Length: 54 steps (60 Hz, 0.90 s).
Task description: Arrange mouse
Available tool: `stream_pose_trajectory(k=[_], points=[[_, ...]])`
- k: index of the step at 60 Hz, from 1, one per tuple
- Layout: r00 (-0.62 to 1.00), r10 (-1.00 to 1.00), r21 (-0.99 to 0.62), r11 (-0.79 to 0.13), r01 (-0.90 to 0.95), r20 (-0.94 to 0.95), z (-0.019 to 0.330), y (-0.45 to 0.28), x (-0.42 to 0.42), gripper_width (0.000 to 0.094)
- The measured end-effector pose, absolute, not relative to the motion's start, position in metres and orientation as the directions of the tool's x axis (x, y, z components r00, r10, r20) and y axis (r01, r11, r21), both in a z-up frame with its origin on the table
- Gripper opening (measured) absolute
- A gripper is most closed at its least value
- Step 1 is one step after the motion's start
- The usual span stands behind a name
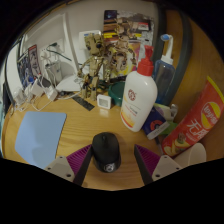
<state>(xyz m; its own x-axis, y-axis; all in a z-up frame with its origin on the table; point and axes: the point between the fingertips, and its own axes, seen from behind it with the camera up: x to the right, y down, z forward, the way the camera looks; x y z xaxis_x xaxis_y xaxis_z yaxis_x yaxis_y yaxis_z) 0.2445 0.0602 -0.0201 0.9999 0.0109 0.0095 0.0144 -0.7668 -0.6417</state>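
Note:
A black computer mouse [106, 151] lies on the wooden desk [80, 115], between my fingers. My gripper [112, 160] is open. The purple left pad [72, 163] is close beside or touching the mouse's left side. The purple right pad [151, 163] stands apart from it, with bare desk showing in the gap. A light blue mouse mat [40, 136] lies flat on the desk to the left, beyond the left finger.
A white bottle with an orange cap [138, 96] stands just ahead on the right. An orange snack bag [201, 120] is beside it. A small white cube [103, 101], a wooden model [100, 58], a blue spray bottle [165, 55] and cables [45, 85] crowd the back.

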Motion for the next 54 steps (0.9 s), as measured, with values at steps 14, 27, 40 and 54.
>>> stream_pose_trajectory(k=[14, 27, 40, 54], points=[[0.999, 0.017, -0.647, -0.762, -0.016, -0.044, -0.023, 0.072, 0.242, 0.08], [0.999, 0.017, -0.671, -0.741, -0.016, -0.043, -0.022, 0.076, 0.24, 0.0582], [0.999, -0.03, -0.673, -0.738, -0.051, -0.042, -0.023, 0.075, 0.244, 0.0454], [0.997, -0.072, -0.665, -0.744, -0.056, -0.003, -0.021, 0.075, 0.244, 0.0297]])
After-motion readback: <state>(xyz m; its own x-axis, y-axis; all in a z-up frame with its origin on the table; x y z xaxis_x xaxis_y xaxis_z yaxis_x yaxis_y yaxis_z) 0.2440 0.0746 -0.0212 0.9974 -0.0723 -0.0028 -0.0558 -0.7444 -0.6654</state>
